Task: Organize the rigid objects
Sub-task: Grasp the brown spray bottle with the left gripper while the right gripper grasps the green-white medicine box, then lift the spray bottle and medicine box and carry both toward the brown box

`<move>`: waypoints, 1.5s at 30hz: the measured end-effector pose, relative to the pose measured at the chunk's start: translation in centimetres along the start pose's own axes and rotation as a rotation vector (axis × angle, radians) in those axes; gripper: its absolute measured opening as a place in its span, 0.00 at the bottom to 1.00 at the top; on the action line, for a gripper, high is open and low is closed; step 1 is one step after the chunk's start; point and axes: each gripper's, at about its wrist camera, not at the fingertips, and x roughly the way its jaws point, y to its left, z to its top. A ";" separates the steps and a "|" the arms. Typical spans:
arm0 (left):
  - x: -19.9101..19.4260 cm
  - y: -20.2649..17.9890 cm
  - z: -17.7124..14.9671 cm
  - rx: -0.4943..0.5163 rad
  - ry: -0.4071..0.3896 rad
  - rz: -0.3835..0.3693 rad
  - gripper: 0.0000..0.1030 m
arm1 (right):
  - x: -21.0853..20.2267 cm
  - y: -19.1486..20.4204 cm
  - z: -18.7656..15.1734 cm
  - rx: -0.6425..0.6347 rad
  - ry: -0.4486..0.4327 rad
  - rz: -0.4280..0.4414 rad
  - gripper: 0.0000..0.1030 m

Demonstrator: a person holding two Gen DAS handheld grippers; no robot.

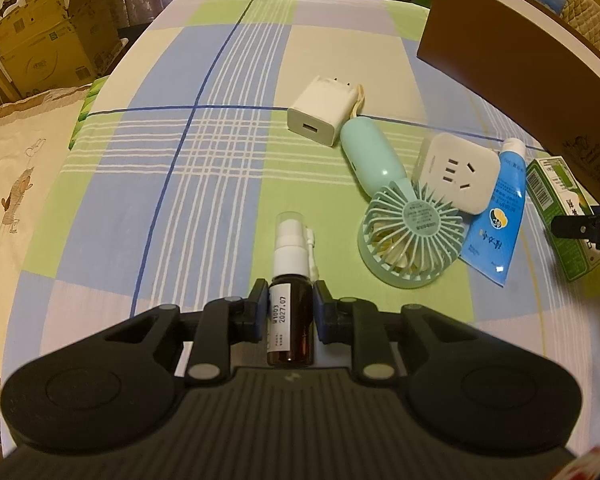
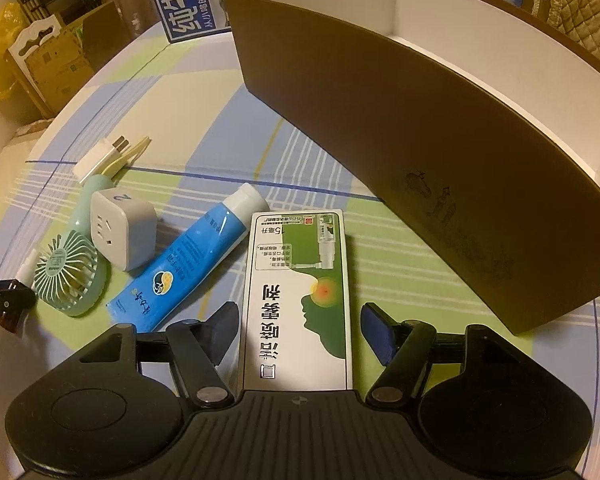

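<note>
While it lies on the checked tabletop (image 1: 228,92), the brown spray bottle (image 1: 291,320) with its white nozzle is clamped in the left tongs (image 1: 290,312); right tongs (image 2: 296,332), tilted downward, straddle the green-and-white carton (image 2: 300,288), pads apart.

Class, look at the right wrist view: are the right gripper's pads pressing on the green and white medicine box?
No, the right gripper straddles the medicine box, but a gap shows between each pad and the box's sides.
</note>
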 end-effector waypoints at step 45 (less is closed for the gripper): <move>-0.9 -1.5 -1.2 0.023 0.052 -0.016 0.19 | -3.9 -0.5 -3.0 0.035 -0.024 0.080 0.50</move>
